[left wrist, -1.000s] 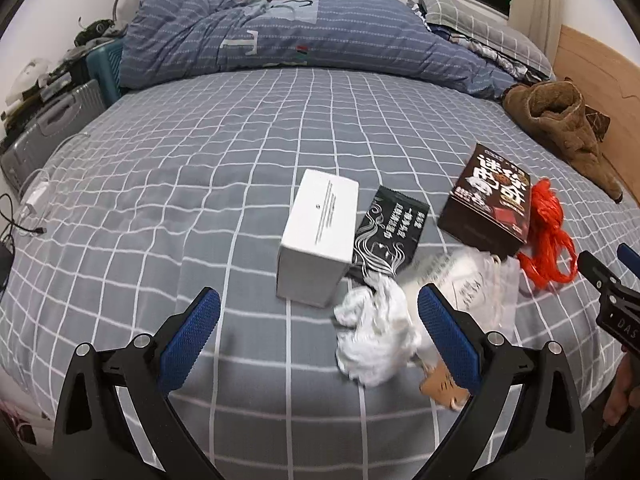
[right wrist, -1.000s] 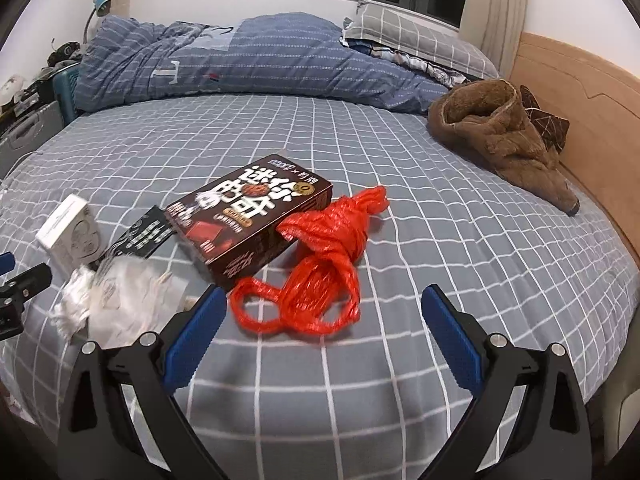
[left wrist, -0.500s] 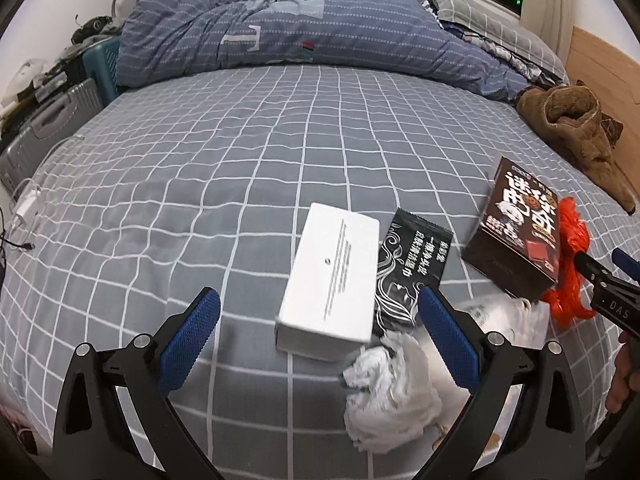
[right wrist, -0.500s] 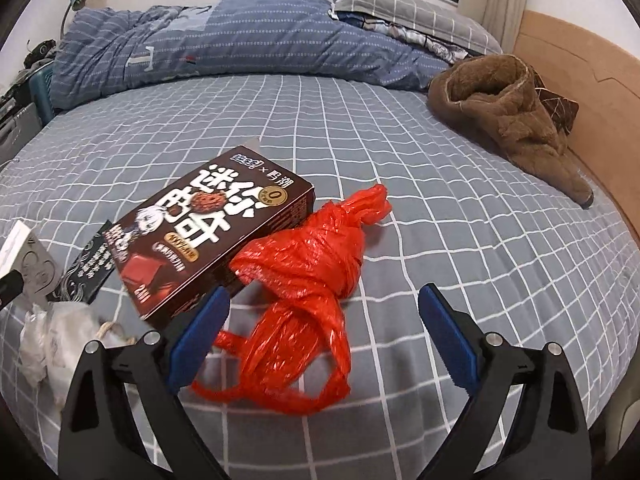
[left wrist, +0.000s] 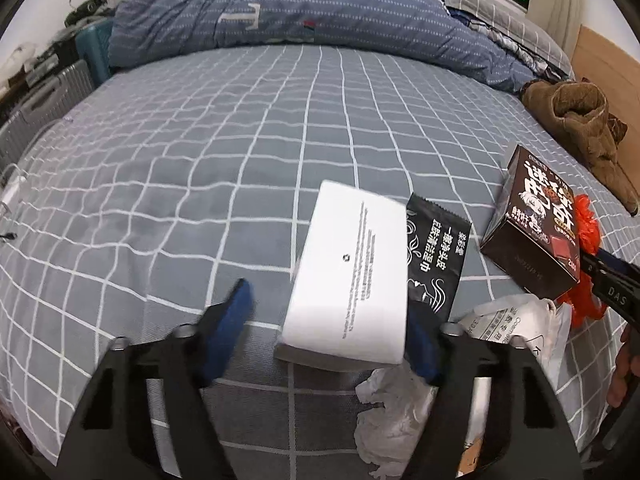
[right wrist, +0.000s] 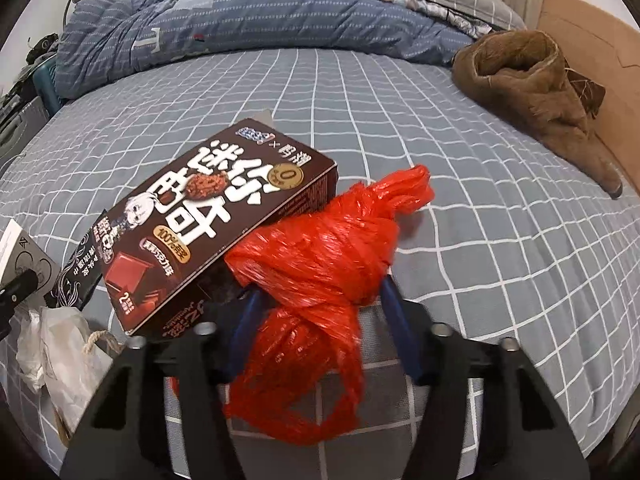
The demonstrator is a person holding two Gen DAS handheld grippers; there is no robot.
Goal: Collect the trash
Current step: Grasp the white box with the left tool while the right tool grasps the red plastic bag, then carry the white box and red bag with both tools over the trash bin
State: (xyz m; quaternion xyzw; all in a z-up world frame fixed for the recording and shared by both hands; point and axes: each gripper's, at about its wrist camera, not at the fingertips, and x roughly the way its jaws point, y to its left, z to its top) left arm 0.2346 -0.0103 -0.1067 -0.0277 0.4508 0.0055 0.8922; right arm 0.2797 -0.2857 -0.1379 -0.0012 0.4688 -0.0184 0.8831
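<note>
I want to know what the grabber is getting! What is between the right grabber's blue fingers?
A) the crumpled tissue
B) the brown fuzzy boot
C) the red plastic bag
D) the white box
C: in the right wrist view the right gripper has its blue fingers on either side of the red plastic bag.

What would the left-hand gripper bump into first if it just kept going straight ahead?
Most likely the white box. It lies on the bed directly between the left gripper fingers, which are open on either side of its near end. Depth is hard to judge, but nothing sits in front of it.
</note>
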